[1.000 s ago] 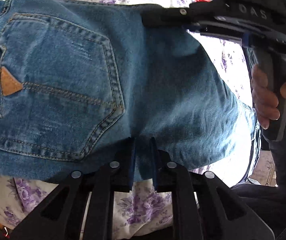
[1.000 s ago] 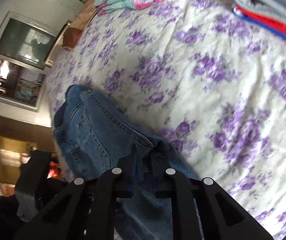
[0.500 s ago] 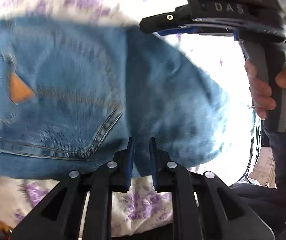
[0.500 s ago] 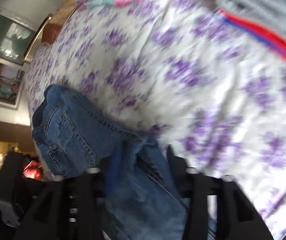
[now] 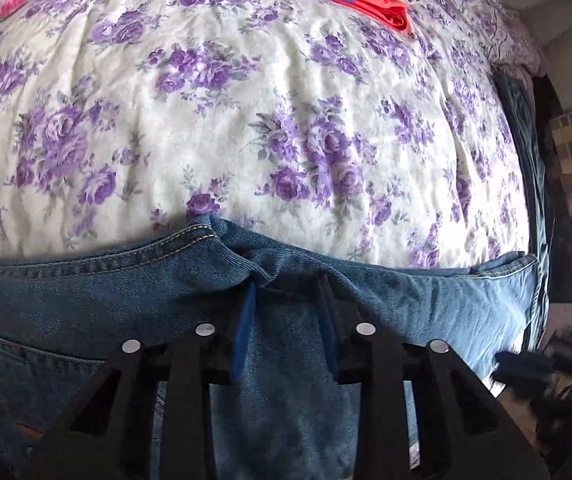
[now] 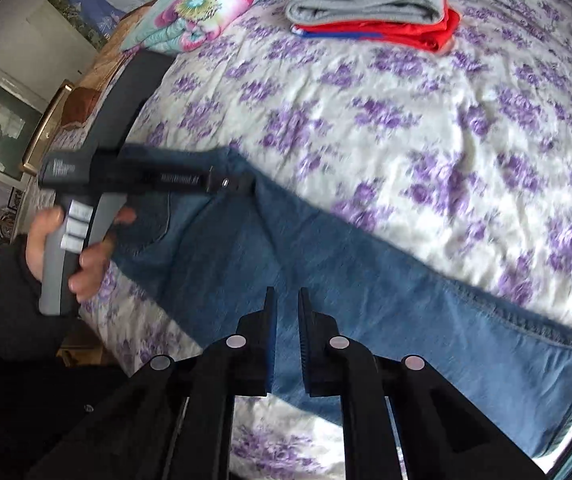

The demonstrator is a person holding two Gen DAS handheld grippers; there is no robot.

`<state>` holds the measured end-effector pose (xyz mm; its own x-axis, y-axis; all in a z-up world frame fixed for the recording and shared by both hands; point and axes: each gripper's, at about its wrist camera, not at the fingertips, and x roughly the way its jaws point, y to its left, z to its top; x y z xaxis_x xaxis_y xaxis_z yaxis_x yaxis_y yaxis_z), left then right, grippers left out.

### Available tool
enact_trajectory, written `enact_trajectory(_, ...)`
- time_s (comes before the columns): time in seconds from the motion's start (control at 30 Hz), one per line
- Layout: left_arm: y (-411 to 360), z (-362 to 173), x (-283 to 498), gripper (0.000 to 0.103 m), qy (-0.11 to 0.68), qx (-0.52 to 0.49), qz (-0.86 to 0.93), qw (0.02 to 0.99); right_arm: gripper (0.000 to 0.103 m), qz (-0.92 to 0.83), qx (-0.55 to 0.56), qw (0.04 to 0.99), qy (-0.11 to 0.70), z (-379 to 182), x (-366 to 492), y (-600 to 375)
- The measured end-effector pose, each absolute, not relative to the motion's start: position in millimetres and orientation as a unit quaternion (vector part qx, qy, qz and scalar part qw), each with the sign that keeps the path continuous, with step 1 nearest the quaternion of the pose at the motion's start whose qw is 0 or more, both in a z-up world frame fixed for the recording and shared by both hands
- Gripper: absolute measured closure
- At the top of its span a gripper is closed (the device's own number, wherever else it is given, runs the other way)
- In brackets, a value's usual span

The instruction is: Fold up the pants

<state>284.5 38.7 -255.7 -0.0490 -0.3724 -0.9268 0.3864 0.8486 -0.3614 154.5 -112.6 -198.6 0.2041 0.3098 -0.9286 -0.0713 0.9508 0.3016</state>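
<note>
Blue jeans (image 6: 365, 280) lie folded lengthwise across the near part of the bed, waist at the left and leg hem (image 6: 557, 344) at the right. My left gripper (image 5: 286, 280) sits over the crotch fold of the jeans (image 5: 86, 304); its jaws stand apart with bunched denim between them. It also shows in the right wrist view (image 6: 246, 184), at the far edge of the jeans. My right gripper (image 6: 286, 296) hovers above the thigh of the jeans, jaws narrowly apart and holding nothing.
The bed has a white sheet with purple flowers (image 5: 286, 120). A stack of folded grey and red clothes (image 6: 373, 12) lies at the far side. A floral pillow (image 6: 206, 4) is at the far left. The bed's near edge drops off below the jeans.
My right gripper let go of the jeans and pulled back above them. My left gripper swung the jeans over and down, so they now lie flat and stretched out on the bed.
</note>
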Motion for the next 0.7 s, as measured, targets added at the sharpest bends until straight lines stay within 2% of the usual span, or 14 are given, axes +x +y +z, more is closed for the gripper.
enact_trajectory(0.27, 39, -256, 284, 0.075, 0.668, 0.009, -0.279, 0.690, 0.092, 0.124, 0.041, 0.730, 0.671, -264, 133, -57)
enact_trajectory(0.37, 47, -259, 289, 0.078, 0.673, -0.007, -0.283, 0.683, 0.092, 0.133, 0.030, 0.735, 0.664, -253, 132, -53)
enact_trajectory(0.5, 50, -240, 277, 0.081, 0.667, 0.006, -0.269, 0.695, 0.089, 0.117, 0.092, 0.769, 0.622, -211, 111, -90)
enact_trajectory(0.53, 49, -228, 267, 0.081, 0.657, 0.010, -0.274, 0.703, 0.080, 0.096, 0.109, 0.780, 0.608, -199, 99, -109)
enact_trajectory(0.57, 52, -218, 257, 0.081, 0.649, 0.003, -0.281, 0.707, 0.064, 0.075, 0.122, 0.789, 0.597, -191, 87, -127)
enact_trajectory(0.63, 56, -200, 232, 0.079, 0.637, -0.017, -0.298, 0.710, 0.046, 0.025, 0.152, 0.801, 0.579, -178, 57, -167)
enact_trajectory(0.7, 55, -197, 205, 0.076, 0.635, -0.023, -0.311, 0.707, 0.041, -0.020, 0.184, 0.802, 0.568, -173, 23, -205)
